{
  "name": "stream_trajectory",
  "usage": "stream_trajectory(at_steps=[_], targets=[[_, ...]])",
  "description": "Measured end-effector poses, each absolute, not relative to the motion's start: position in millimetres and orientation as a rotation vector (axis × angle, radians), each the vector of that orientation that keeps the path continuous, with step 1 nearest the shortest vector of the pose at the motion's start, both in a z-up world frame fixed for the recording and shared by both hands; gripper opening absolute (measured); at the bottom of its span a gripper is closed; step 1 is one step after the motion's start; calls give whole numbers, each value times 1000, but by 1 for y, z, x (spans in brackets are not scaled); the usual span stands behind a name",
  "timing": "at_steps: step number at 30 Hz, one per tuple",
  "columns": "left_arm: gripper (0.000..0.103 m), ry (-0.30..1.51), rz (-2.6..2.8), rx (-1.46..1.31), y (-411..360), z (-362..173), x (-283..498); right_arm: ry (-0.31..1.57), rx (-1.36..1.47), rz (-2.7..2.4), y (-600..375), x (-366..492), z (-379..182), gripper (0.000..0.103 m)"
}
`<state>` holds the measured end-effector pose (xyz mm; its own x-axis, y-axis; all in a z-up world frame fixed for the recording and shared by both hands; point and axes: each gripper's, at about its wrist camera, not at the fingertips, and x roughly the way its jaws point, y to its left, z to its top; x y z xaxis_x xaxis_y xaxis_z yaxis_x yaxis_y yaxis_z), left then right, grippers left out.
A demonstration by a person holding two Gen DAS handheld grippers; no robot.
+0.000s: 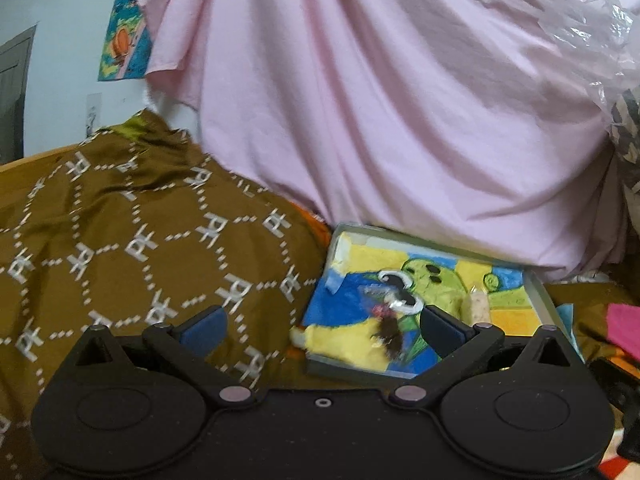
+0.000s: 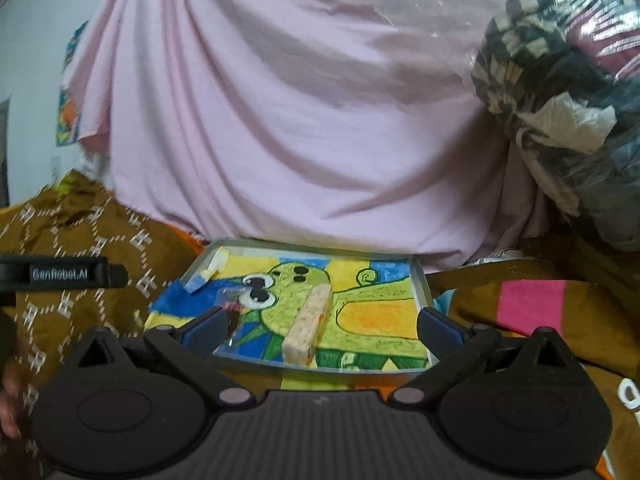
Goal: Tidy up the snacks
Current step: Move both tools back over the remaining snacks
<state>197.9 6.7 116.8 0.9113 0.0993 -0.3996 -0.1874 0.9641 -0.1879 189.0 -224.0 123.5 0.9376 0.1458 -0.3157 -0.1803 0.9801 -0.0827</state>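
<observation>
A shallow grey tray (image 2: 424, 280) lined with a bright cartoon drawing lies on the bed. In it rests a pale puffed-rice snack bar (image 2: 310, 322) in clear wrap, and to its left a dark snack in crinkled clear wrap (image 2: 232, 304). In the left wrist view the same tray (image 1: 540, 292) lies right of centre, with the dark snack (image 1: 390, 330) and the pale bar (image 1: 476, 306) inside. My left gripper (image 1: 322, 326) is open and empty, short of the tray. Just before the tray's near rim, my right gripper (image 2: 324, 328) is also wide open with nothing in it.
A brown patterned cloth (image 1: 120, 240) covers the bed on the left. Pink draped fabric (image 2: 280, 120) rises behind the tray. A clear plastic bag of dark clothing (image 2: 560, 100) bulges at the right. A pink patch (image 2: 532, 304) shows on the right. The left gripper's side (image 2: 60, 274) shows at the left edge.
</observation>
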Motion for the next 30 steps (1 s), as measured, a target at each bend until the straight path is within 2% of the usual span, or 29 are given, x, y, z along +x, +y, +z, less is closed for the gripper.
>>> stream_trajectory(at_steps=[21,30], targets=[[102,710,107,-138,26,56,134,431,-426,486,-207,81,65,103],[102,845,73,-71,22,25,115,557,-472,553,-204,65,38,103]])
